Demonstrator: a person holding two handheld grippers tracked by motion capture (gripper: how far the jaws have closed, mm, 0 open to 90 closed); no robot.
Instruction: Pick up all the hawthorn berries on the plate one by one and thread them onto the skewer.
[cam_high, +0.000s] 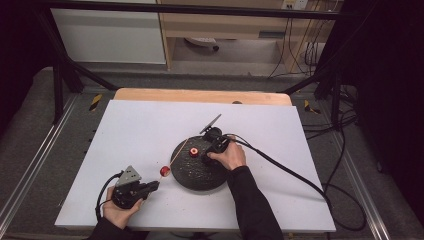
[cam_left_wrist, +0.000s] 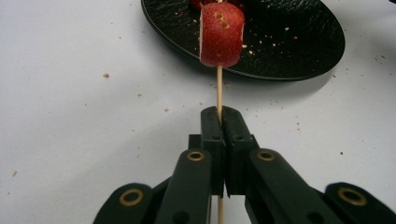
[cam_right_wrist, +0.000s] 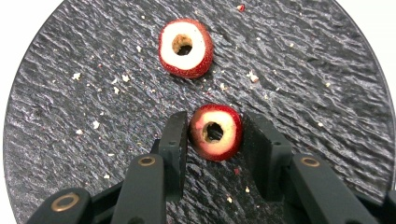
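Clamping a thin wooden skewer (cam_left_wrist: 218, 88), the left gripper (cam_left_wrist: 219, 122) has its fingers (cam_left_wrist: 211, 135) pressed fully together on the stick, which runs up out of the closed tips. One red fruit piece (cam_left_wrist: 221, 35) is threaded on the skewer a short way beyond the fingertips, hanging over the near rim of the black plate (cam_left_wrist: 299, 51). In the high view the left gripper (cam_high: 152, 186) sits low left on the white desk (cam_high: 135, 130), held by the left hand (cam_high: 119, 212), skewer (cam_high: 179, 153) angled up-right across the plate edge, threaded piece (cam_high: 164, 171) just off the plate.

Right gripper (cam_right_wrist: 212, 135) is over the plate (cam_right_wrist: 70, 107), fingers (cam_right_wrist: 175, 140) moderately open and straddling a red ring-shaped fruit slice (cam_right_wrist: 215, 131) with a cored hole. Left finger touches the slice's side or nearly so; right finger stands slightly apart from it. Slice lies flat on the plate, between the fingertips. A second cored slice (cam_right_wrist: 186, 47) lies farther ahead on the plate, apart from the fingers. Crumbs scattered on the plate. High view: right hand (cam_high: 230, 156) holds the right gripper (cam_high: 206, 159) over the plate (cam_high: 197, 177), loose slice (cam_high: 193, 151) just beside it.
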